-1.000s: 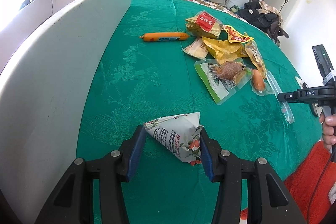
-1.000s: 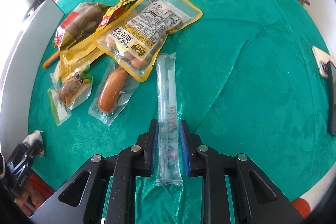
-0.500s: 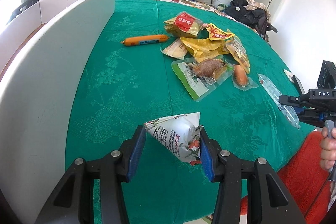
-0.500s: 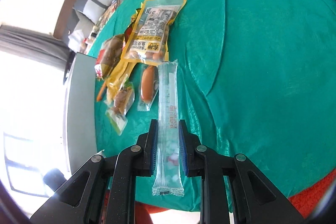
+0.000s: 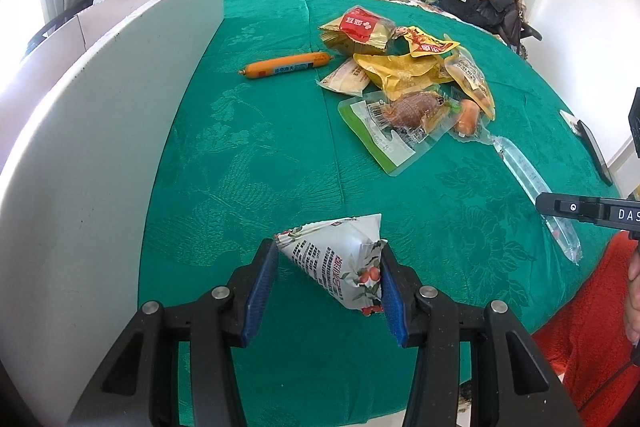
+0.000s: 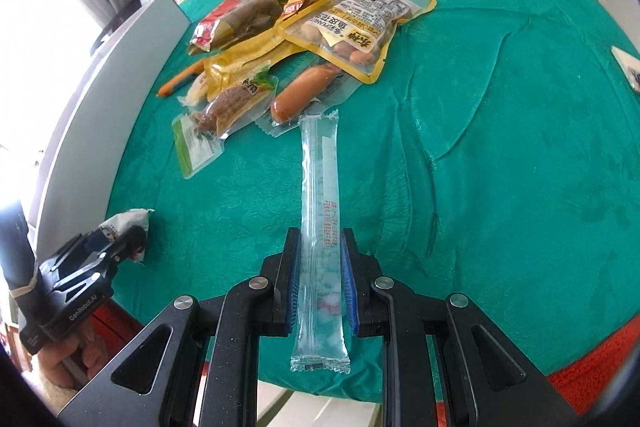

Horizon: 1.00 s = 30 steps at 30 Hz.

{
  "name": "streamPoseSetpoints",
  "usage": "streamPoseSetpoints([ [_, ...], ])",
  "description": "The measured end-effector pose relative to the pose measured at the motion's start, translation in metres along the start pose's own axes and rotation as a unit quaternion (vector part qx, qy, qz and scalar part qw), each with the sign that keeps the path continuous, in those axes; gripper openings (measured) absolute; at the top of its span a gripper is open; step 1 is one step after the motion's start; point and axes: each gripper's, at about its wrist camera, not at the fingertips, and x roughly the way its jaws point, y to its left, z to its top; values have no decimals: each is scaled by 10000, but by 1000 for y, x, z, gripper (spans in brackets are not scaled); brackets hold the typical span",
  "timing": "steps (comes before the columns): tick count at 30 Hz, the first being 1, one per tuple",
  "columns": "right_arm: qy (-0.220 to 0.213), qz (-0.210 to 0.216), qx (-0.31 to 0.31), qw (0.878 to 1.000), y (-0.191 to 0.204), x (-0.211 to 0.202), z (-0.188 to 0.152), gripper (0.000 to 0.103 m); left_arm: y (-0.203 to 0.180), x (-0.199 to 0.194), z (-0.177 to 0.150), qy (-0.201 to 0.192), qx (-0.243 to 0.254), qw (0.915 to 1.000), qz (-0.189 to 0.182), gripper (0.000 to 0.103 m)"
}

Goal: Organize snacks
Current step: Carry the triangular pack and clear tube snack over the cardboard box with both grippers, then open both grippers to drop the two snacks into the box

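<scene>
Left gripper (image 5: 325, 291) is clamping a crinkled triangular white pouch (image 5: 340, 267); right gripper (image 6: 320, 283) is pinching a long clear candy sleeve (image 6: 320, 223) near its tail. Both are hanging over the embossed green cloth (image 5: 260, 155). The slick, limp sleeve may be slipping. Beyond, glossy vacuum-sealed packets (image 5: 408, 75) are lying heaped.

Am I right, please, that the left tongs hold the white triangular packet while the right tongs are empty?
Not quite: the right tongs are shut on the long clear packet, as the right wrist view shows. The left tongs do hold the white triangular packet.
</scene>
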Motion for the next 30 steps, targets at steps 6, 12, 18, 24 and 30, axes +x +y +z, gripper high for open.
streamPoseSetpoints([
  [6, 186, -366, -338, 9986, 13, 14, 0, 22, -4, -1, 0, -9, 125, 9999, 98, 48],
  [12, 262, -429, -464, 9977, 19, 18, 10, 19, -3, -12, 3, -22, -15, 9997, -251, 47],
  [18, -13, 1531, 702, 9857, 27, -17, 19, 19, 28, -86, 30, -587, -919, 9851, -1328, 47],
  [24, -262, 2679, -137, 9630, 158, -51, 65, 19, 113, -151, 54, -1270, -1380, 9822, -113, 47],
  [30, -291, 2825, -1290, 9501, 303, -33, 82, 25, 203, -145, 49, -872, -2109, 9657, 1238, 84],
])
